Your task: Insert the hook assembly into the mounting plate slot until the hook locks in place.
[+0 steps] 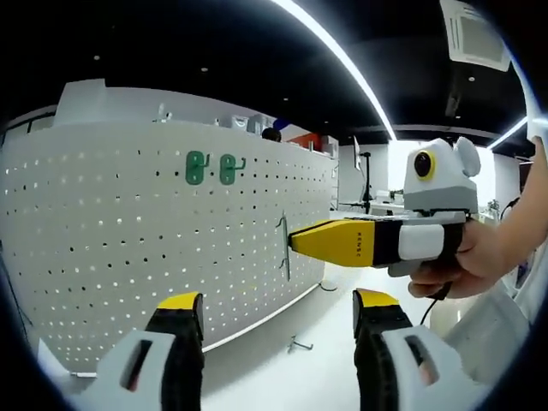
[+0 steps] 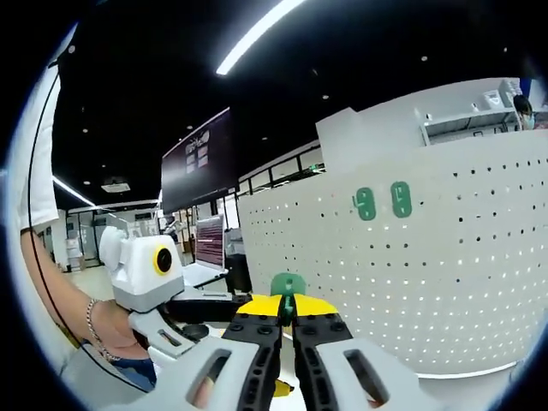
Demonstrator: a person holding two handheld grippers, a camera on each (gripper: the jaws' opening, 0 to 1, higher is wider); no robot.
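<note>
White perforated steel runs from nine o'clock past the centre of the left gripper view: this pegboard (image 1: 128, 231) is the mounting plate, standing upright on a pale table (image 1: 282, 377). Two green hooks (image 1: 210, 168) already sit side by side in its holes at about eleven o'clock, and they serve as a pattern for the one to come. A spare metal hook (image 1: 298, 346) lies on the table near six o'clock, within reach. The left gripper (image 1: 278, 312) hangs with its jaws wide apart and nothing between them, held back, I judge, so that its camera keeps board and work in sight. At three o'clock the right gripper (image 1: 295, 241) comes in level, its yellow tips pressed to a thin metal hook part (image 1: 283, 247) that stands edge-on just at the board's face; whether it has entered a slot I cannot tell.

In the right gripper view, the left gripper (image 2: 145, 274) waits at nine o'clock. At six o'clock the right gripper's (image 2: 287, 325) jaws are closed tight on a green hook assembly (image 2: 288, 289), gripped upright so that its back can meet the holes squarely. The pegboard (image 2: 445, 282) fills three o'clock, its two green hooks (image 2: 383, 202) at one o'clock.
</note>
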